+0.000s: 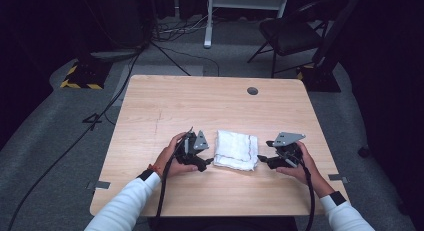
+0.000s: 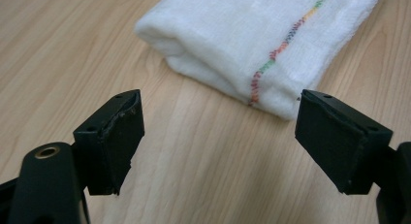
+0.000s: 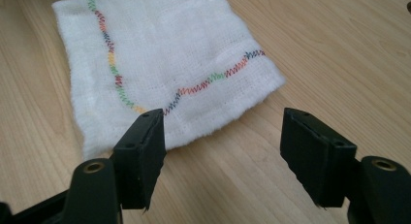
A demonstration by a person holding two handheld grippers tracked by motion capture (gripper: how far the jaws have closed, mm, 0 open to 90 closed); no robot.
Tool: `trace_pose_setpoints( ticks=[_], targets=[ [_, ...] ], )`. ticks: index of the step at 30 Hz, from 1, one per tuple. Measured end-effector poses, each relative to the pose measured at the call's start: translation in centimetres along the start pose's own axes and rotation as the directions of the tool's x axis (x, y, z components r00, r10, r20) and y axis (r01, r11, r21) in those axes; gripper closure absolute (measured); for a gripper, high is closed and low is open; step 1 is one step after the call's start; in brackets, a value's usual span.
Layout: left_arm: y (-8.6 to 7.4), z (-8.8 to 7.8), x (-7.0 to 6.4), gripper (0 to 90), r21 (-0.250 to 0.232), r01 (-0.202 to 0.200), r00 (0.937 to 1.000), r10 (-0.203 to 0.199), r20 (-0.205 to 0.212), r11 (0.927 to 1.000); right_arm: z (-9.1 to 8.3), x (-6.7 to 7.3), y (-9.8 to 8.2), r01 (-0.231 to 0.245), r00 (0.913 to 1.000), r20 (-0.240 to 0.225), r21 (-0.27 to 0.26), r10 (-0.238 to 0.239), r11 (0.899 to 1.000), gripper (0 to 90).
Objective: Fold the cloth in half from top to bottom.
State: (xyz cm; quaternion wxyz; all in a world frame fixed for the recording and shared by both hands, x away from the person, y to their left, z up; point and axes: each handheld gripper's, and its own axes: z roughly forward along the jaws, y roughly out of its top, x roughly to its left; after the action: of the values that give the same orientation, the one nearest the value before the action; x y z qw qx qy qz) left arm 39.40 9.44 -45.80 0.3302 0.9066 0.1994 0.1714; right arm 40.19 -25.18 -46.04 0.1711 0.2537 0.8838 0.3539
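Note:
A folded white cloth (image 1: 236, 149) with a multicoloured stitched line lies flat near the middle of the wooden table (image 1: 210, 106). My left gripper (image 1: 206, 164) rests just to its left, pointing at it. In the left gripper view the cloth (image 2: 257, 40) lies beyond the jaws, which stand wide apart with only bare wood between them; the left gripper (image 2: 218, 136) is open. My right gripper (image 1: 261, 159) sits at the cloth's right edge. In the right gripper view the cloth (image 3: 165, 64) lies just ahead of the spread jaws, and the right gripper (image 3: 223, 151) is open, holding nothing.
A round grommet hole (image 1: 252, 90) sits near the table's far edge. Beyond the table stand a black chair (image 1: 290, 36) and a white frame (image 1: 245, 6), with cables (image 1: 100, 116) running across the grey floor at the left. Bare wood surrounds the cloth.

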Motion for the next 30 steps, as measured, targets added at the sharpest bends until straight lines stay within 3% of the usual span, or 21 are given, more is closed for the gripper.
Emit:
trace_pose_setpoints(
  ticks=[7,14,17,23,26,30],
  targets=[
    [-1.8,-1.7,0.2,17.6,0.008,0.036,0.9977,-0.035,-0.058,0.9993,-1.4,-0.2,-0.8,-0.005,0.9997,0.024,0.001,0.005,1.0,29.0],
    [-3.6,-2.2,-0.7,17.7,0.056,0.019,0.9969,-0.014,-0.078,0.9983,-2.7,-0.2,-2.3,-0.009,0.9984,0.055,0.005,0.009,1.0,27.7],
    [-4.3,-2.5,-0.8,17.6,0.069,0.031,0.9962,-0.025,-0.083,0.9971,-3.1,-0.4,-3.1,-0.019,0.9973,0.071,0.017,0.018,1.0,27.6],
    [-6.0,-3.4,-1.0,17.4,0.075,0.049,0.9937,-0.041,-0.105,0.996,-4.1,-1.1,-5.0,-0.054,0.9945,0.091,0.02,0.052,0.998,27.5],
    [-6.9,-4.0,-1.1,17.4,0.065,0.059,0.9947,-0.053,-0.088,0.9961,-4.4,-1.3,-5.9,-0.066,0.9931,0.098,0.013,0.064,0.998,27.4],
    [-7.8,-4.8,-1.3,17.3,0.058,0.066,0.9919,-0.059,-0.113,0.9962,-4.8,-1.9,-7.5,-0.107,0.989,0.104,0.014,0.105,0.994,27.4]
  ],
)
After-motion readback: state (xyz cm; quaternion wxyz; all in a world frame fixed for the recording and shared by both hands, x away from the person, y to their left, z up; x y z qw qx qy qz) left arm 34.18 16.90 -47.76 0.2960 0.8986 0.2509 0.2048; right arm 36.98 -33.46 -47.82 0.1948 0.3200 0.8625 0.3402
